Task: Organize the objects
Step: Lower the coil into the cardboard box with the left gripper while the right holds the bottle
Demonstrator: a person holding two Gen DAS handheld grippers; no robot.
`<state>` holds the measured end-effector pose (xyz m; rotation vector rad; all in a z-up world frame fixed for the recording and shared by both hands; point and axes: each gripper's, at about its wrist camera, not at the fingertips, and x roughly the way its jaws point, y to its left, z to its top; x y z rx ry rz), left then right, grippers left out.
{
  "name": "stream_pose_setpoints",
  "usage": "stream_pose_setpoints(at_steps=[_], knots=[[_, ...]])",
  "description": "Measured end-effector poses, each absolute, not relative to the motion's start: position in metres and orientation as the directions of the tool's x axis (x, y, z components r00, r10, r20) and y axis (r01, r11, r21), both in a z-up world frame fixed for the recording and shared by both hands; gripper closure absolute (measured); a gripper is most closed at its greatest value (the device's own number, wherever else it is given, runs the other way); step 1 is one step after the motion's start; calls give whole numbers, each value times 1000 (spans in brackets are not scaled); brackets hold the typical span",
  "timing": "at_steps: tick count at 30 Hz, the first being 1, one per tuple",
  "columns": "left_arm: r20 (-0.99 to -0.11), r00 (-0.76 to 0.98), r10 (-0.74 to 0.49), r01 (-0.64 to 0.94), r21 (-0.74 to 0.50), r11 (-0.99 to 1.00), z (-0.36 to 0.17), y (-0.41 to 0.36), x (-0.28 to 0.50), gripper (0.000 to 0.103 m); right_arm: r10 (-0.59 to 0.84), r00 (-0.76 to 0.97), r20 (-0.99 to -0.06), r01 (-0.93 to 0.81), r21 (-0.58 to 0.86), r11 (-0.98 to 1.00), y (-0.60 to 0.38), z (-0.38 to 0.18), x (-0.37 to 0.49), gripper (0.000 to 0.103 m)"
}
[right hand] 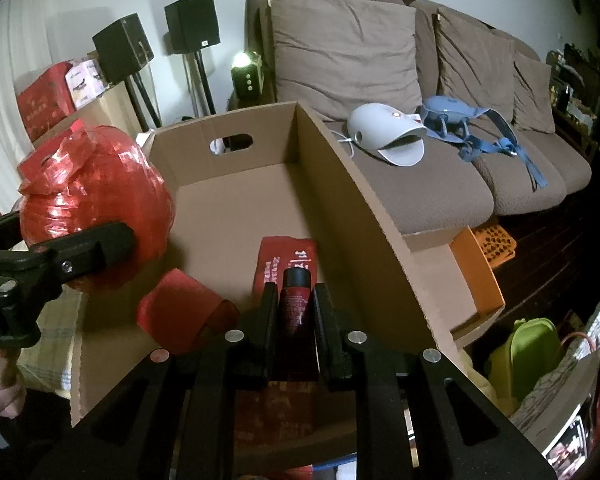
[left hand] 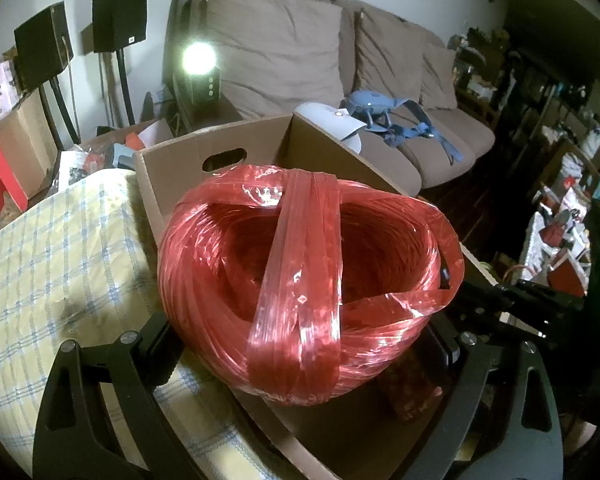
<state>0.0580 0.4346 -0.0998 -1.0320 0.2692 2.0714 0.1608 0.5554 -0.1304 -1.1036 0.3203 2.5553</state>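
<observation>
- Left gripper (left hand: 306, 344): spread wide and clasping the red raffia ball (left hand: 308, 280) by its sides; in the right wrist view one finger presses the ball's flank. The ball hangs at the near left rim of the cardboard box (right hand: 364, 200), partly over the checked tablecloth (left hand: 60, 248).
- Right gripper (right hand: 296, 308): clenched on a slim dark red bottle (right hand: 296, 296) with a black cap, poised inside the box near its right wall.
- Step in hand, as judged: lowering both items into the box. The bottle is best set flat on the bare floor beside the packet; the ball is best carried fully past the left wall before release, since it is round and could roll off the rim.
- Cardboard box, contents: a red printed packet (right hand: 286, 256) lying just beyond the bottle; a red curved roll (right hand: 180, 304) at near left; the far half bare, with a hand-hole in the far wall.
- Second box, lower right: an open orange-sided carton (right hand: 476, 276); contents cannot be told.
- Beyond: a brown sofa (right hand: 440, 184) bearing a white device (right hand: 384, 132).
</observation>
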Motion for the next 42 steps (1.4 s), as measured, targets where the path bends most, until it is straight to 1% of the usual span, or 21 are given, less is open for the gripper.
stream_pose_setpoints(at_steps=[9, 18, 42], knots=[[-758, -348, 552, -729, -151, -667, -107, 437, 56, 7, 219, -636, -740, -396, 69, -916, 558, -132, 161, 87], [-746, -355, 564, -728, -158, -667, -108, 439, 53, 7, 216, -627, -748, -394, 65, -917, 558, -134, 161, 87], [-756, -345, 556, -730, -156, -665, -109, 444, 46, 7, 191, -602, -776, -377, 65, -924, 555, -142, 157, 87]])
